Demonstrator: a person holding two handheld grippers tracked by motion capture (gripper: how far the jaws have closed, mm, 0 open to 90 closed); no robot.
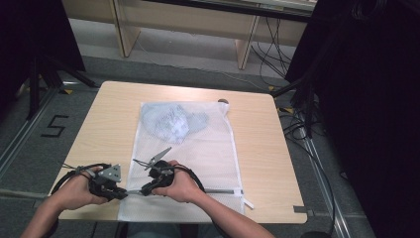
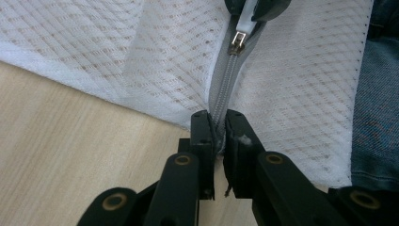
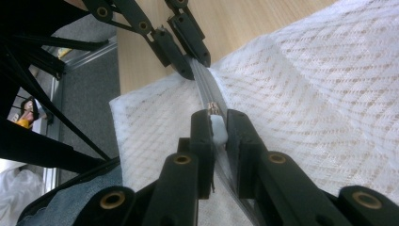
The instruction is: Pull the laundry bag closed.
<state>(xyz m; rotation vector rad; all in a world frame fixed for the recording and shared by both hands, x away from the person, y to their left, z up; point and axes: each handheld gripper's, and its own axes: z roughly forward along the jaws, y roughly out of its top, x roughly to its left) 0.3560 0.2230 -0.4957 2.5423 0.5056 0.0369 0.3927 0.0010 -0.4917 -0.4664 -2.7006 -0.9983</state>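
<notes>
At the bottom centre of the high view, my left tongs (image 2: 217, 129) are clenched on the end of the grey zipper (image 2: 225, 89) of the white mesh laundry bag (image 1: 198, 148). Just beyond, my right tongs (image 3: 218, 129) grip its white pull tab (image 3: 218, 129). The bag lies mid-frame on the pale wooden worktop (image 1: 262, 144), pale blue cloth (image 1: 173, 121) bunched inside its far end.

We cannot make out the bluish bundle (image 1: 171, 121) inside the mesh bag (image 1: 213, 148); it is too blurred. The bag's near edge hides behind the person's hands, and the zipper pull (image 3: 217, 129) is half covered between the right tongs (image 3: 219, 134).
</notes>
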